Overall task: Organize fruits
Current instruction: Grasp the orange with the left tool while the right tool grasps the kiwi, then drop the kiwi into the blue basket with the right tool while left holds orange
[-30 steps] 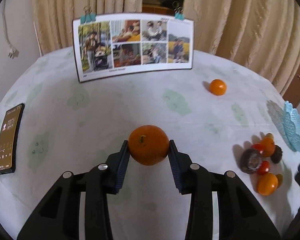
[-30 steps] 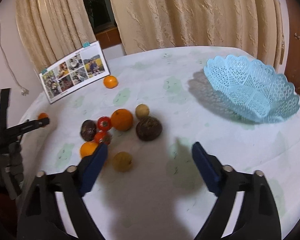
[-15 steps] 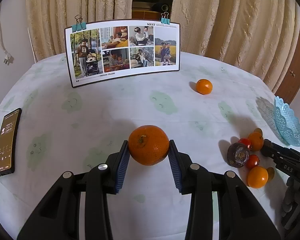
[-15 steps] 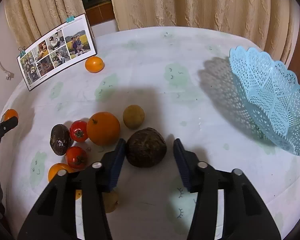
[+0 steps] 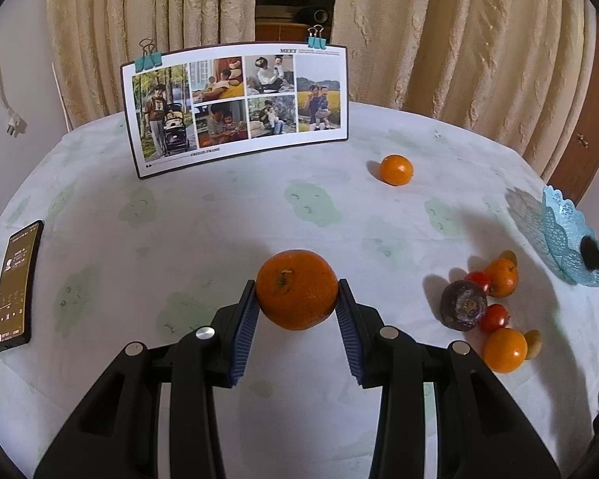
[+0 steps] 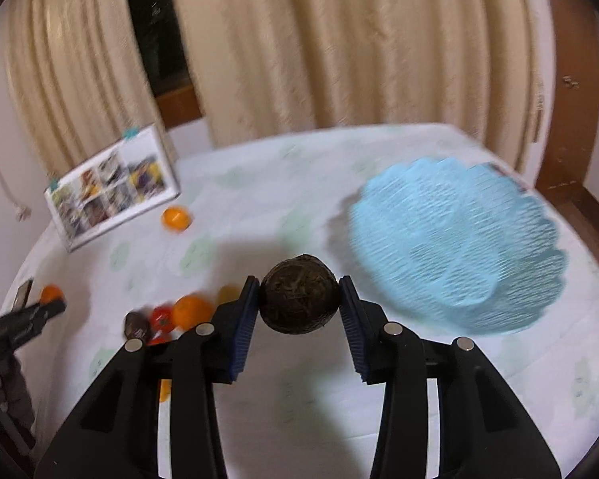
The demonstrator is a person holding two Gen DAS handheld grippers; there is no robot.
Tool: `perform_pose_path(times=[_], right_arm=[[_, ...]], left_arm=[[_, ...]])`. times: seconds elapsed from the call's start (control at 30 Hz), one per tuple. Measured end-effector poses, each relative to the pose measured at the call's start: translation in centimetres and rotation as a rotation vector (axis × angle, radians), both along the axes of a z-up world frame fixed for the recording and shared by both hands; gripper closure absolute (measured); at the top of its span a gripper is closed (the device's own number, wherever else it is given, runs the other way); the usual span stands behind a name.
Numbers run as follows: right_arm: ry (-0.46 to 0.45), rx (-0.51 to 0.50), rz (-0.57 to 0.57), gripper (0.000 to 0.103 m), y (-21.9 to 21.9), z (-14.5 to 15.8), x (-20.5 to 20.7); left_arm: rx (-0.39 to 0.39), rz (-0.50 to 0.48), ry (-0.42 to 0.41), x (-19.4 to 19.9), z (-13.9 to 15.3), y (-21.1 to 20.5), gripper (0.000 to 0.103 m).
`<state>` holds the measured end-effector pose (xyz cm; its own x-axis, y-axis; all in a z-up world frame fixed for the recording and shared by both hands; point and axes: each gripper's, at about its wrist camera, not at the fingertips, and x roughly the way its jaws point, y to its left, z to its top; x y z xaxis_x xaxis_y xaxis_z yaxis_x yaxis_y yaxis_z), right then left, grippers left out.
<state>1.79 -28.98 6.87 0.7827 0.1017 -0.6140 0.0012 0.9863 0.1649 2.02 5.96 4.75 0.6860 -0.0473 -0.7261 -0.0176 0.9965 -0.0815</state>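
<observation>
Currently, an orange (image 5: 297, 294) is clamped by the left gripper (image 5: 297, 311), a dark round fruit (image 6: 298, 293) by the right gripper (image 6: 298, 311).

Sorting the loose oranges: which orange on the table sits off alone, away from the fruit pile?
The small orange near the photo board's right end, resting alone on the cloth. The others lie in the fruit pile or in the left gripper.

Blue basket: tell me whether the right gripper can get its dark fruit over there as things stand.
Probably yes. The right gripper is shut on the dark round fruit, and the blue basket sits just ahead to its right, with only bare tablecloth between. The view is blurred.
</observation>
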Motion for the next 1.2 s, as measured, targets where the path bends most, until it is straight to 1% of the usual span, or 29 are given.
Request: perform_pose_path(times=[0.17,0.33,0.4,0.43,0.47,0.67,0.7,0.73,0.77,0.87,0.97,1.07,1.1,1.13,1.2], right_arm=[[-0.006,0.013,-0.129,0.061,-4.9,0.1,0.2],[0.0,0.007,-0.213,0.061,-8.0,-0.9,0.4],[-0.004,0.022,-0.225,0.058,-9.0,-1.2,0.2],[-0.009,0.032,-0.232,0.05,-9.4,-1.4,0.0],[-0.021,0.042,-0.243,0.046,-9.8,-1.4,-0.3],[-0.07,0.035,-0.293,0.045,-11.4,-1.7,-1.9],[-0.084,0.026,-0.308,0.044,-11.7,-1.7,-2.4],[-0.093,0.023,-0.317,0.041,-11.8,-1.8,-2.6],[-0.109,0.019,-0.331,0.037,-12.0,-1.9,-2.9],[-0.14,0.007,-0.356,0.036,-12.3,-2.0,-3.7],[-0.159,0.007,-0.373,0.035,-12.6,-2.5,-4.3],[-0.172,0.032,-0.387,0.034,-12.9,-2.9,-4.9],[-0.181,0.045,-0.394,0.032,-13.0,-2.9,-5.0],[-0.187,0.053,-0.4,0.028,-13.1,-3.0,-5.2],[-0.206,0.058,-0.408,0.027,-13.2,-2.9,-5.5]], left_arm=[[-0.006,-0.015,0.002,-0.3,0.3,-1.3,0.064],[0.004,-0.043,-0.004,-0.3,1.0,-3.2,0.064],[0.008,-0.055,-0.007,-0.4,1.2,-4.0,0.064],[0.011,-0.062,-0.009,-0.4,1.4,-4.5,0.064],[0.014,-0.066,-0.01,-0.3,1.5,-4.7,0.063],[0.036,-0.109,-0.019,-0.2,2.4,-7.5,0.063],[0.038,-0.119,-0.02,-0.1,2.5,-8.2,0.063],[0.039,-0.129,-0.022,0.0,2.7,-8.7,0.063],[0.041,-0.143,-0.025,0.0,2.9,-9.6,0.063],[0.045,-0.18,-0.033,0.4,3.4,-11.7,0.063],[0.047,-0.241,-0.04,0.8,3.9,-14.9,0.063],[0.062,-0.308,-0.046,1.1,4.2,-18.4,0.063],[0.07,-0.34,-0.051,1.2,4.3,-20.1,0.063],[0.074,-0.361,-0.053,1.3,4.3,-21.1,0.063],[0.076,-0.406,-0.055,1.6,4.4,-23.3,0.063]])
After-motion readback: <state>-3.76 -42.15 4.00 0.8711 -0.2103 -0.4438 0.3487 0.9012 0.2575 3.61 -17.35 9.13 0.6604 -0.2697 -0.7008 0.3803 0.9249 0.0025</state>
